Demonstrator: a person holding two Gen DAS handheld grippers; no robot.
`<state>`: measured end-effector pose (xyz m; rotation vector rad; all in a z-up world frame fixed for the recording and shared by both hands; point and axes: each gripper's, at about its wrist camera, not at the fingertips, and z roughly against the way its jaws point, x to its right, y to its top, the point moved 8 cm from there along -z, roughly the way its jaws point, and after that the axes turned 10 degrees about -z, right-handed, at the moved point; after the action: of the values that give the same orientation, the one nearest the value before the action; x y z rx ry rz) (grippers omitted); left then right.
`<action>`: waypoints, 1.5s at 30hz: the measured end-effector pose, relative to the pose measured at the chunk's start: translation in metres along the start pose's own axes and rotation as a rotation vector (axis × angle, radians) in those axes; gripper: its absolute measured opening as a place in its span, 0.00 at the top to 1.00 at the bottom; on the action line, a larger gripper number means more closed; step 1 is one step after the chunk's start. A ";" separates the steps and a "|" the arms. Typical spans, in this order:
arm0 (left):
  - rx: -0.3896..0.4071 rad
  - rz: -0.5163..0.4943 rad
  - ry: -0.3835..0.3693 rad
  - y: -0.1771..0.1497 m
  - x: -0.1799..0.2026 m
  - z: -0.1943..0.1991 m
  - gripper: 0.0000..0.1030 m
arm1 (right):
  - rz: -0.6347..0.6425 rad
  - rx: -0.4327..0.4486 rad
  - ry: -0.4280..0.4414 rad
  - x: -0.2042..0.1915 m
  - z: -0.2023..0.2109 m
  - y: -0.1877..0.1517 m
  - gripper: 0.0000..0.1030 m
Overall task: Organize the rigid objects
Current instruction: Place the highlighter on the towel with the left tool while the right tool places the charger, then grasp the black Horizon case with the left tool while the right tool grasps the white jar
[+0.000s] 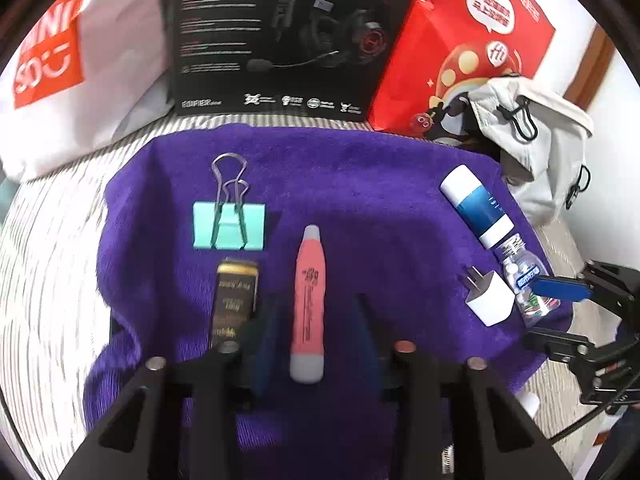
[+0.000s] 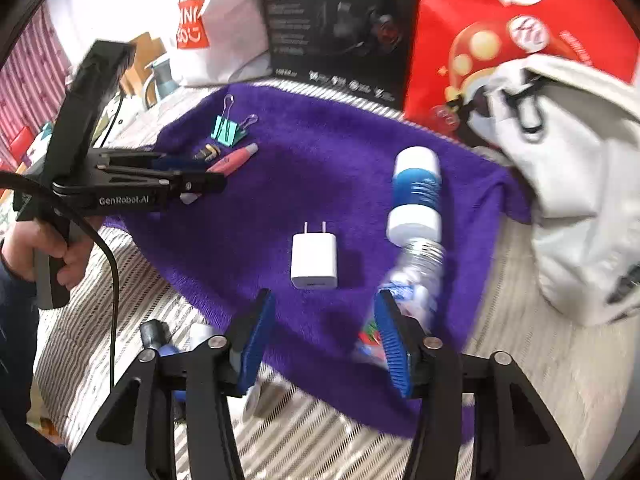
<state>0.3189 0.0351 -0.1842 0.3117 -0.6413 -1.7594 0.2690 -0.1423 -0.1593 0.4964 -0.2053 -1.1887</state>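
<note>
A purple towel (image 1: 360, 184) carries the items. In the left wrist view a pink marker (image 1: 309, 304) lies between the fingers of my open left gripper (image 1: 316, 336), not clamped. A gold-black tin (image 1: 236, 300) lies just left of it, and a teal binder clip (image 1: 229, 226) sits beyond. My right gripper (image 2: 325, 344) is open over the towel's near edge, with a white charger (image 2: 314, 256) just ahead of the gap. A blurred clear bottle (image 2: 418, 276) lies against its right finger (image 2: 394, 344). A white-blue tube (image 2: 416, 196) lies past the bottle.
At the back stand a white shopping bag (image 1: 68, 80), a black headset box (image 1: 280, 36) and a red bag (image 1: 472, 40). A white drawstring pouch (image 2: 572, 184) slumps at the right. Small bluish items (image 2: 160, 340) lie on the striped cover by the towel's near edge.
</note>
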 end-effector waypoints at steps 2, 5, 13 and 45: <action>-0.002 0.017 0.003 -0.005 0.002 0.003 0.50 | -0.006 0.011 -0.005 0.001 0.006 -0.002 0.41; -0.015 0.017 0.032 -0.013 0.007 0.012 0.49 | -0.031 0.037 -0.010 0.004 0.026 -0.010 0.40; 0.033 0.000 0.081 -0.036 0.038 0.065 0.39 | -0.195 0.112 -0.009 0.019 0.077 -0.041 0.34; -0.112 -0.003 0.212 -0.132 0.085 0.055 0.28 | -0.237 0.099 0.059 0.008 0.108 -0.111 0.31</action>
<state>0.1592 -0.0091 -0.2046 0.4149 -0.3895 -1.7292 0.1358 -0.2089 -0.1182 0.6558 -0.1579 -1.3970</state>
